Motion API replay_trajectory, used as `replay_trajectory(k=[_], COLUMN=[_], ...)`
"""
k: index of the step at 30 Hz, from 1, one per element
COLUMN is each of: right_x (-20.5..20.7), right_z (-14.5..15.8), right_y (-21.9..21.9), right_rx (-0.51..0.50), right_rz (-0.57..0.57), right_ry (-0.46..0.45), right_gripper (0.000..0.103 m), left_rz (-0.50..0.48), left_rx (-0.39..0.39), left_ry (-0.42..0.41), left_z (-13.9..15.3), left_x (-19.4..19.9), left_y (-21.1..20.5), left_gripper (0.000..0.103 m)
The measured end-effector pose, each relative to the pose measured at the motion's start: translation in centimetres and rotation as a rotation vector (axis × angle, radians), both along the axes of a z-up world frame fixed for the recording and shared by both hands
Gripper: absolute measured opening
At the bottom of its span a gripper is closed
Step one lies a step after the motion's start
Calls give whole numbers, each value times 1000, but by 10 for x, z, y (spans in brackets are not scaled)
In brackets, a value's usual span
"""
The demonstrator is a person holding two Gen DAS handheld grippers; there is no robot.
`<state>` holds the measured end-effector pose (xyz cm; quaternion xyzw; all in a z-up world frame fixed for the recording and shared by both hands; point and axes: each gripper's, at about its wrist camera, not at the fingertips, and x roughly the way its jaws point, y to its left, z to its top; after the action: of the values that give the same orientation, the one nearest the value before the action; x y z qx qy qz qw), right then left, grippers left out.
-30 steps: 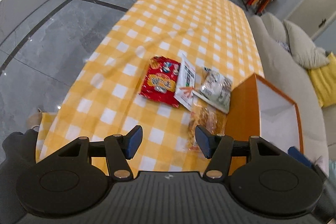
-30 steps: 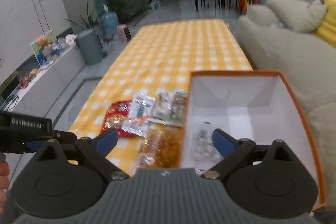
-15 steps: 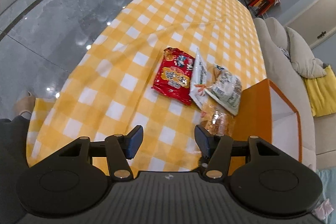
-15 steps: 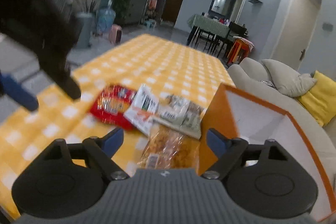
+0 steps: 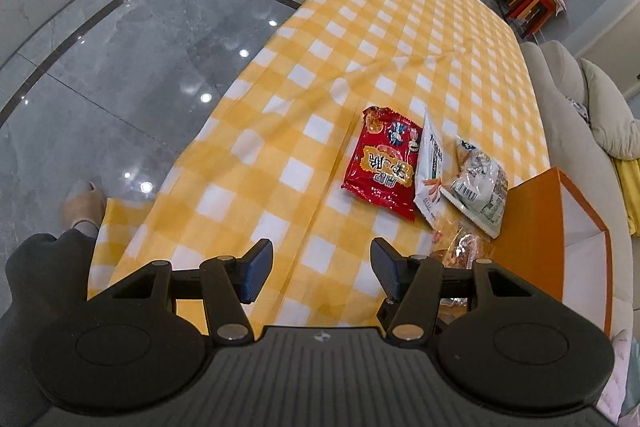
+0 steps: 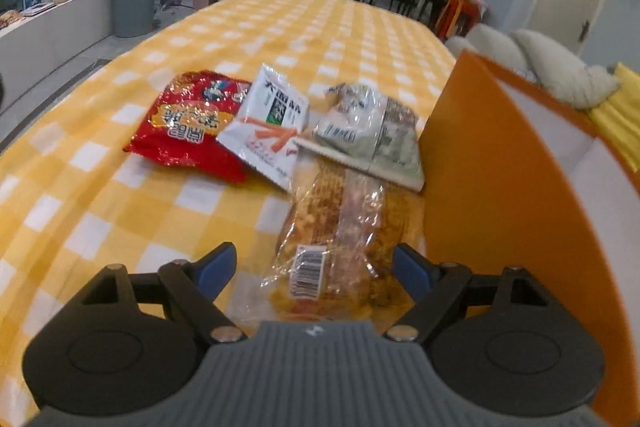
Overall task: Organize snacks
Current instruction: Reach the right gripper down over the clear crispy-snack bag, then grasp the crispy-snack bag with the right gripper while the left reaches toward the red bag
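Several snack packs lie together on the yellow checked tablecloth (image 5: 280,163): a red bag (image 5: 382,163) (image 6: 186,123), a white packet (image 5: 430,171) (image 6: 270,123), a grey-green packet (image 5: 480,187) (image 6: 372,135) and a clear bag of golden snacks (image 5: 460,247) (image 6: 340,227). An orange box (image 5: 532,227) (image 6: 492,195) with a white inside stands to their right. My right gripper (image 6: 314,269) is open, low over the near end of the clear bag. My left gripper (image 5: 320,273) is open and empty above the cloth, left of the packs.
The table's left edge drops to a grey tiled floor (image 5: 120,67). A beige sofa (image 5: 580,115) with cushions runs along the right side behind the box. The person's leg and shoe (image 5: 80,207) are at lower left. A grey bin (image 6: 132,3) stands far left.
My right gripper has come down from over the box and moved left, closing in on the clear bag. My left gripper has shifted a little and stays open.
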<state>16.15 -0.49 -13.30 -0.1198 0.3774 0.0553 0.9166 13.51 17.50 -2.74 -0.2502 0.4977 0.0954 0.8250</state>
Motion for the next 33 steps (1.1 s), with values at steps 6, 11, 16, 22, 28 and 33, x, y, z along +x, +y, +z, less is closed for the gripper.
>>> replay_trajectory(k=[6, 11, 16, 22, 28, 33], right_x=[-9, -18, -34, -41, -30, -19], right_z=[2, 3, 5, 6, -4, -14], right_y=[-9, -12, -9, -3, -8, -5], right_rx=[76, 112, 206, 242, 245, 249], right_rz=[21, 71, 194, 239, 168, 158], right_ry=[-40, -46, -33, -91, -92, -73], right_gripper=[65, 64, 63, 88, 95, 97], left_rz=[-12, -26, -1, 8, 0, 3], left_rx=[7, 24, 26, 14, 14, 17], left_ry=[12, 29, 48, 66, 74, 88], left_z=[-4, -6, -11, -15, -17, -21], left_x=[2, 3, 3, 3, 4, 6], left_y=[-7, -6, 2, 6, 3, 5], left_gripper=[66, 66, 66, 66, 66, 66])
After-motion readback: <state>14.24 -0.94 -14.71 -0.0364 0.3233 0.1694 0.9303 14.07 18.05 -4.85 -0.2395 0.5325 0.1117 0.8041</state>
